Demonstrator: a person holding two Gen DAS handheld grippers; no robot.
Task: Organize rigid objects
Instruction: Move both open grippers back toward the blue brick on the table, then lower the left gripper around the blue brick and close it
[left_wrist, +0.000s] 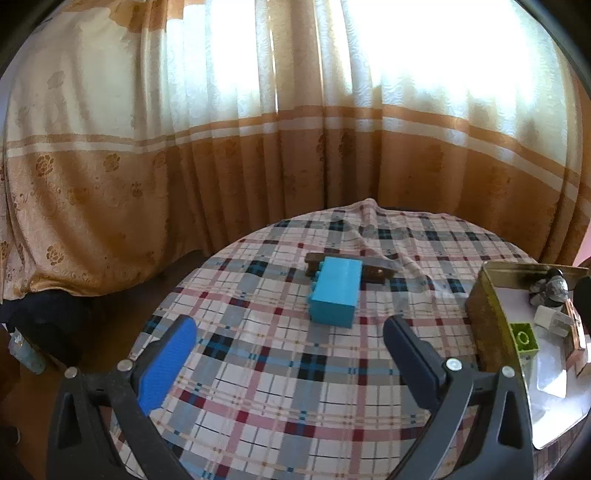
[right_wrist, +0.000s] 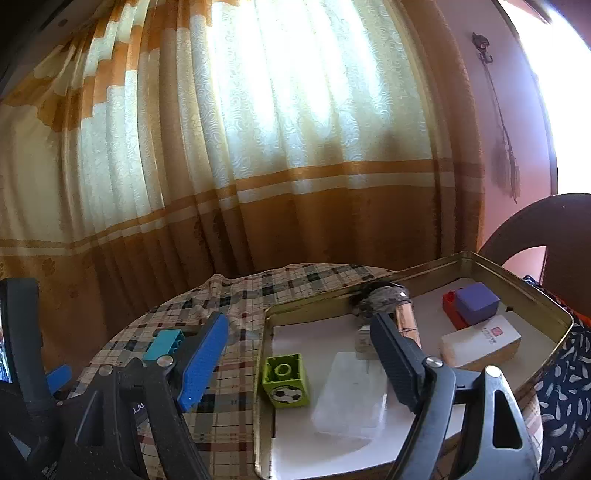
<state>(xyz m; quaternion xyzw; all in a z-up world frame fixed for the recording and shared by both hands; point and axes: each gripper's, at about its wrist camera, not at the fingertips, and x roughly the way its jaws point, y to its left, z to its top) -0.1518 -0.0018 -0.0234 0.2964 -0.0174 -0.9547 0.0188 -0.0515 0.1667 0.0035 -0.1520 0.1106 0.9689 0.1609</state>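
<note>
left gripper (left_wrist: 288, 332) is spread wide w/ nothing between its fingers, low over the plaid tablecloth (left_wrist: 258, 387); just ahead of it a turquoise toy block (left_wrist: 335, 291) lies on the cloth, apart from both fingers; a dark brown flat piece (left_wrist: 317, 260) lies right behind the block, looks to be touching it, can't tell what it is; gold metal tin (left_wrist: 484, 306) stands at the right edge of the left view w/ a lime green block (left_wrist: 522, 338) inside by its near wall.

right gripper (right_wrist: 301, 354) is also spread apart, holding nothing, over the tin's (right_wrist: 480, 258) left side; inside the tin on white lining: lime green block w/ football print (right_wrist: 285, 380) near the left wall, clear plastic case (right_wrist: 351, 395) just beside it, white box (right_wrist: 480, 341) further right, purple cube (right_wrist: 476, 302) touching a red brick (right_wrist: 448, 301) at the back, grey speckled lump (right_wrist: 384, 297) by the back wall, unclear what it is; orange-cream curtain (right_wrist: 295, 147) hangs behind the table.
</note>
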